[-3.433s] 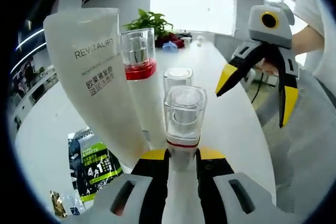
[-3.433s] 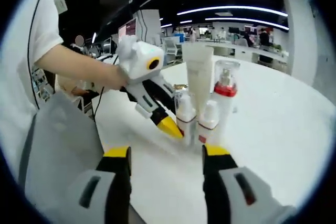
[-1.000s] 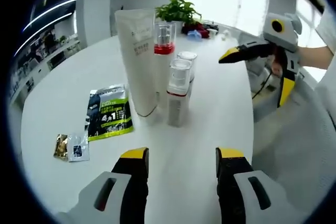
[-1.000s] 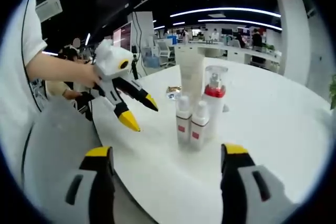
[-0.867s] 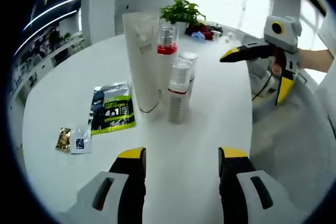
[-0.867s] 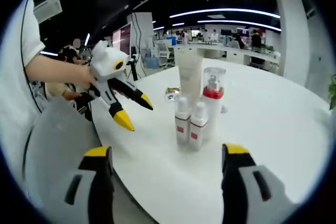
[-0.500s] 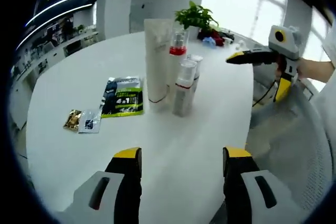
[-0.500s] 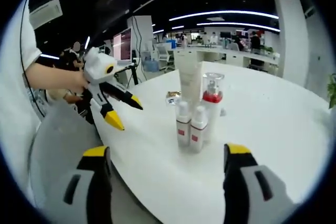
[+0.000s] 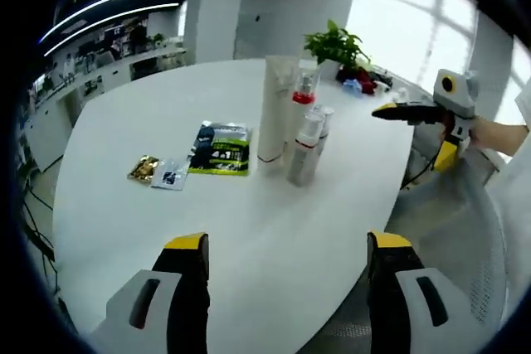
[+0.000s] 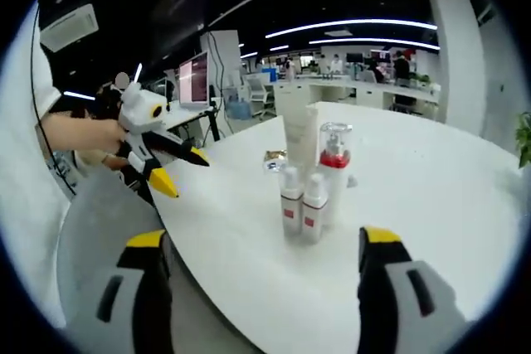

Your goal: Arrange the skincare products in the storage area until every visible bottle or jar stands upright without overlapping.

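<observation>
Four bottles are standing upright mid-table, both grippers hanging wide, holding nothing.

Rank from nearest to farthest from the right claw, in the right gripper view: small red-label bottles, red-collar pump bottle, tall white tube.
From the right claw:
1. Two small red-label bottles, front of the cluster, side by side; too close to rank between them.
2. Red-collar pump bottle, just behind them, to the right.
3. Tall white tube, at the back of the cluster, left of the pump.

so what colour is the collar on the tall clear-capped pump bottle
Red, clearest in the right gripper view on the tall clear-capped pump bottle.
</observation>
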The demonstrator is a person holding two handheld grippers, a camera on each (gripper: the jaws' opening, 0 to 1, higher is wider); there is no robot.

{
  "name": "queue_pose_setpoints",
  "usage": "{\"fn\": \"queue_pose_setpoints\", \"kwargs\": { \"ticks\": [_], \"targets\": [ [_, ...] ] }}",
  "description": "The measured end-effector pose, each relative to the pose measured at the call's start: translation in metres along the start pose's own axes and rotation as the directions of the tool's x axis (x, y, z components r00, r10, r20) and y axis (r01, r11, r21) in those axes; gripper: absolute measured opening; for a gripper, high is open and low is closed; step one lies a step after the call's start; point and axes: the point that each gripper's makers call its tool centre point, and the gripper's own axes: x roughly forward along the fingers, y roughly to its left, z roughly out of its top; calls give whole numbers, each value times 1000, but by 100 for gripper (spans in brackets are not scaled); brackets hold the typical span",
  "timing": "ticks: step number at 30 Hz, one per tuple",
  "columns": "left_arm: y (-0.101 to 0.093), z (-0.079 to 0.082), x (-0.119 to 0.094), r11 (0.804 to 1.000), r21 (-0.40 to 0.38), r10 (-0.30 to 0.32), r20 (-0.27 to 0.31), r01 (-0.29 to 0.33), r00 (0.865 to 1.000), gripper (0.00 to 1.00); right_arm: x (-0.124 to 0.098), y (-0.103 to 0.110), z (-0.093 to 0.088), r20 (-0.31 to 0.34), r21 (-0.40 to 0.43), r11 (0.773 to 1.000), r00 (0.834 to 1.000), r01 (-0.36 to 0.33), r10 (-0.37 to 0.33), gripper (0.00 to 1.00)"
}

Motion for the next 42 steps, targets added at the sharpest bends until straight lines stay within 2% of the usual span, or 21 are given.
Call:
{"fn": "queue_pose_setpoints", "kwargs": {
  "ticks": [12, 23, 42],
  "targets": [
    [7, -7, -25, 996, -50, 72, 34, -70, 997, 86, -6, -1, 3, 8, 3, 1000, 1000, 10, -10, 97],
    [14, -10, -37, 990, -82, 120, 54, -115, 991, 91, -11, -2, 3, 16, 10, 1000, 1000, 21, -21, 99],
    [15, -6, -34, 992, -48, 115, 35, -113, 993, 92, -12, -5, 1, 14, 19, 999, 999, 32, -32, 99]
  ]
}}
